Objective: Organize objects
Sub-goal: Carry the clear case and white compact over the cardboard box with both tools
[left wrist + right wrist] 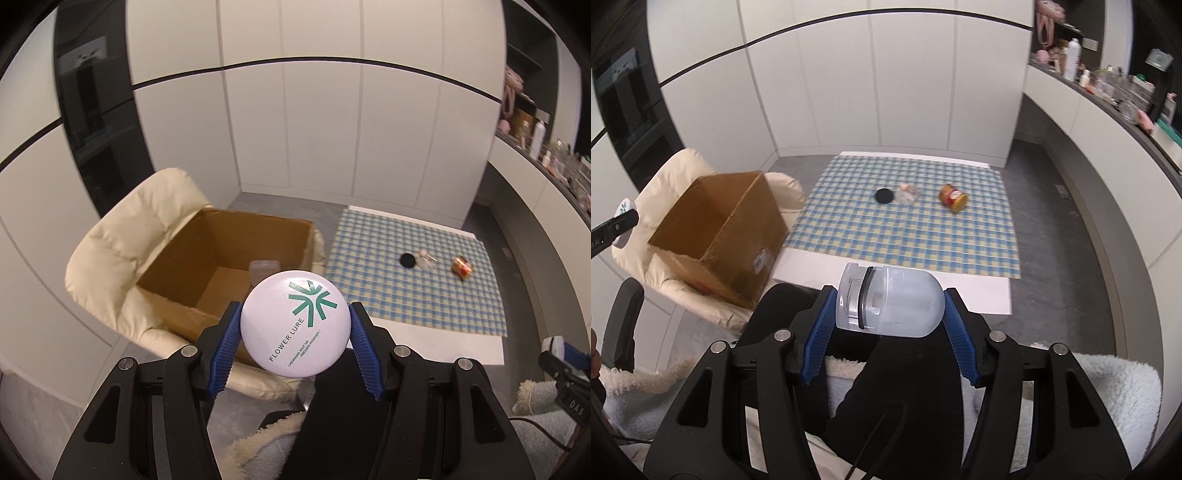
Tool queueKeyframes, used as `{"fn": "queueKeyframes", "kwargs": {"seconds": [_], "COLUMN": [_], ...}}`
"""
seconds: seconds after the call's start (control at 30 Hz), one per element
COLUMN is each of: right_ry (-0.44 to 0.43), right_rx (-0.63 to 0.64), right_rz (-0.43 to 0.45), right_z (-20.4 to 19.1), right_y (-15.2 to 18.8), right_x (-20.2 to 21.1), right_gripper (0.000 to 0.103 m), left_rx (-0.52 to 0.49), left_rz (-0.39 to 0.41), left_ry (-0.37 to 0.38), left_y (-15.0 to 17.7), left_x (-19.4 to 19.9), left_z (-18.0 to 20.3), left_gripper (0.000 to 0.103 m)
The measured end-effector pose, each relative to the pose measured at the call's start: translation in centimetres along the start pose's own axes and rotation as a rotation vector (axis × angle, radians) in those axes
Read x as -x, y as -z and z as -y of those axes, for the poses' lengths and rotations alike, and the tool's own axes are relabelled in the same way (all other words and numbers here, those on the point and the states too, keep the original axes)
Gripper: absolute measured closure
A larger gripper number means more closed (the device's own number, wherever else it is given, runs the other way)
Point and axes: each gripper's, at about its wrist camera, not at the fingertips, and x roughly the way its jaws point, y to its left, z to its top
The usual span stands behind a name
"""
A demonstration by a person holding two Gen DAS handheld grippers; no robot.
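Ribbed blue tool [294, 326] pads clamp glossy round compact [294, 324].

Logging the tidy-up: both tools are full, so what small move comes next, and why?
Probably carry the left tool forward over the open box and release the compact: it is clamped between the pads, just short of the box.

White-panelled room with a grey floor

Tall white cabinet panels [849, 92] crossed by a thin dark line cover the far wall, beside a dark glossy panel [96, 122] on the left. A cream padded armchair [122, 243] stands on the grey floor [1060, 236] beside a low white table under a blue-and-yellow checked cloth [923, 236]. A cluttered counter shelf [1108, 88] curves along the right wall. Light is even, indoor.
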Motion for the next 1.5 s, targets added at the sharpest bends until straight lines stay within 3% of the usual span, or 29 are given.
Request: {"fn": "queueKeyframes", "kwargs": {"seconds": [0.4, 0.87, 1.03, 1.23, 1.4, 1.5], "right_ry": [-0.205, -0.377, -0.408, -0.399, -0.386, -0.376], "right_rx": [0.218, 0.509, 0.566, 0.563, 0.557, 0.555], "right_rz": [-0.068, -0.111, -0.109, -0.123, -0.131, -0.131], "right_z": [-10.2, -26.2, -29.6, -30.3, -30.0, -29.5], "right_y": [-1.9, -3.1, -3.1, -3.5, -3.9, -4.4], "right_x": [-3.2, -5.7, -6.3, -7.9, -8.8, -9.3], "right_gripper": [0.043, 0.043, 0.043, 0.043, 0.043, 0.043], "left_rx": [0.187, 0.406, 0.406, 0.385, 0.304, 0.245], "left_rz": [0.001, -0.017, -0.045, -0.090, -0.106, -0.109], "left_ry": [-0.165, -0.341, -0.352, -0.318, -0.290, -0.310], "left_y": [1.7, 5.6, 4.9, 2.9, 1.8, 0.9], "left_x": [1.7, 3.2, 2.3, 0.5, -1.3, -2.7], "left_z": [-9.7, -20.9, -21.4, -19.8, -17.9, -17.3], "left_gripper": [0.045, 0.045, 0.045, 0.045, 0.045, 0.045]}}
